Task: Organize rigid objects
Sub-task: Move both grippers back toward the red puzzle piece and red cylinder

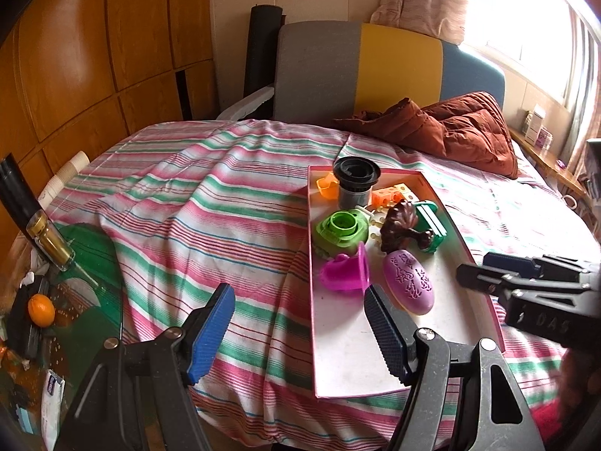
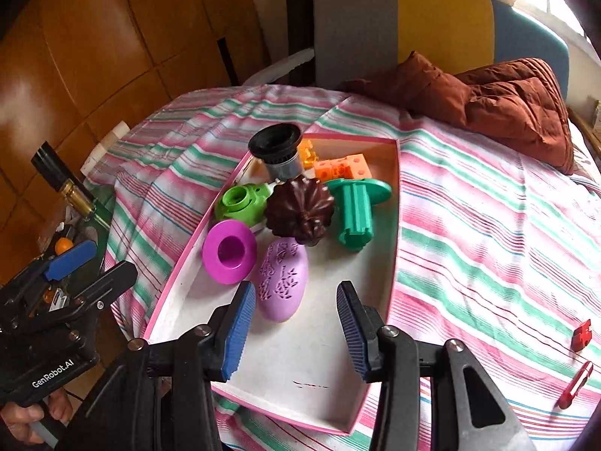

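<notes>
A pink-rimmed white tray (image 2: 300, 368) lies on a striped bedspread. In it are a purple oval (image 2: 283, 278), a magenta cup (image 2: 229, 251) on its side, a dark brown ridged piece (image 2: 300, 208), a teal flanged piece (image 2: 355, 210), a green ring piece (image 2: 242, 199), a black funnel cup (image 2: 276, 146) and orange cubes (image 2: 340, 167). My right gripper (image 2: 295, 289) hangs open over the tray's near half, its left pad beside the purple oval, holding nothing. My left gripper (image 1: 298, 293) is open above the tray's left rim (image 1: 311, 300), empty.
Two small red pieces (image 2: 581, 334) (image 2: 574, 385) lie on the bedspread right of the tray. A brown quilted jacket (image 1: 450, 131) sits at the back. Left of the bed, a glass table (image 1: 94, 263) holds a bottle (image 1: 49, 240) and an orange (image 1: 40, 310).
</notes>
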